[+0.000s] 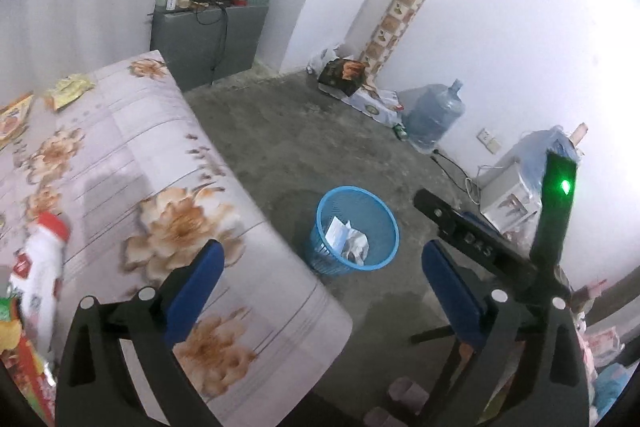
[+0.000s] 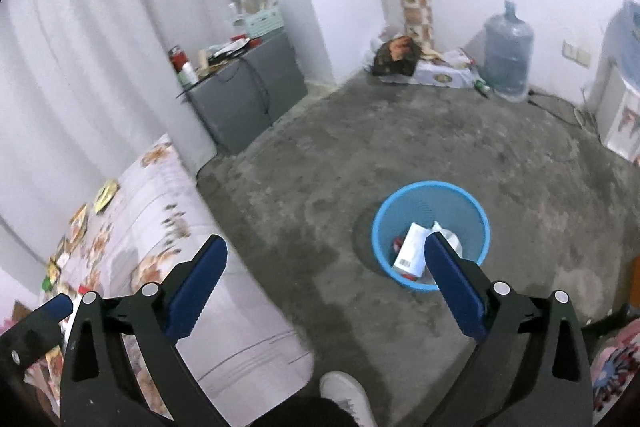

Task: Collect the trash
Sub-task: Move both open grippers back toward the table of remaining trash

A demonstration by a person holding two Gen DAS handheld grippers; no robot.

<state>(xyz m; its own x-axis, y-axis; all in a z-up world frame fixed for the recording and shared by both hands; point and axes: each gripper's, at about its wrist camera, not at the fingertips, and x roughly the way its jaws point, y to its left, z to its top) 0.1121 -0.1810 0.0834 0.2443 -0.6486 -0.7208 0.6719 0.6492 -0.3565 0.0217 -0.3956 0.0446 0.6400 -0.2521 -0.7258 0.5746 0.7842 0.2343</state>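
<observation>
grippers both gape wide with nothing between the blue pads: the left gripper (image 1: 322,291) hangs over the corner of the floral-print bed sheet (image 1: 168,195), the right gripper (image 2: 326,281) over the grey concrete floor (image 2: 400,155). at 8 o'clock in the left wrist view a white plastic bottle with a red cap (image 1: 40,267) lies on the sheet, blurred, with yellow snack wrappers (image 1: 70,91) farther off at 10 o'clock. past the right gripper's pad at 4 o'clock stands the round blue mesh wastebasket (image 2: 430,195), a white carton (image 2: 410,247) and crumpled paper inside. at 1 o'clock, a blue water jug (image 2: 508,51) sits against the far wall.
</observation>
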